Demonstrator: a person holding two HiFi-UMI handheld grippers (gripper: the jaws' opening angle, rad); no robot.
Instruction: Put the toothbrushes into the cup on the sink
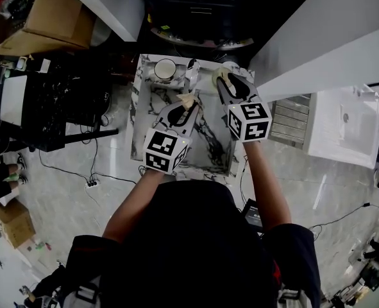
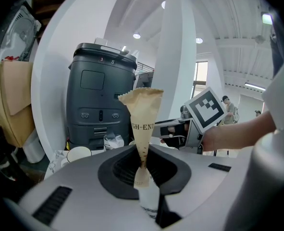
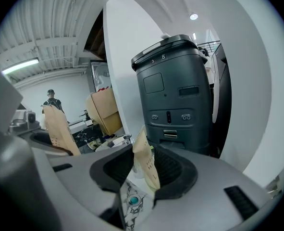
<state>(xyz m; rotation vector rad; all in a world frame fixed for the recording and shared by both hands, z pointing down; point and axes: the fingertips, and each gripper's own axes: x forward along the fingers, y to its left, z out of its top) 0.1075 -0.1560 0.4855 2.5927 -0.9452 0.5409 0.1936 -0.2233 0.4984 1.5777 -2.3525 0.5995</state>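
Observation:
A white cup [image 1: 165,69] stands on the back left corner of the marble sink [image 1: 210,154], left of the faucet [image 1: 192,73]. My left gripper [image 1: 188,101] hangs over the basin, shut on a toothbrush in a brown paper wrapper [image 2: 142,124] that points upward. The cup [image 2: 78,154] shows low and left of it. My right gripper [image 1: 222,77] is near the sink's back right, shut on a second paper-wrapped toothbrush [image 3: 145,165]. The left gripper's wrapper [image 3: 60,129] appears at the left of the right gripper view.
A dark grey machine [image 3: 178,95] stands behind the sink, with white walls on both sides. A cardboard box [image 1: 45,18] lies far left. Cables [image 1: 90,172] run across the floor on the left. A white cabinet [image 1: 343,124] stands to the right.

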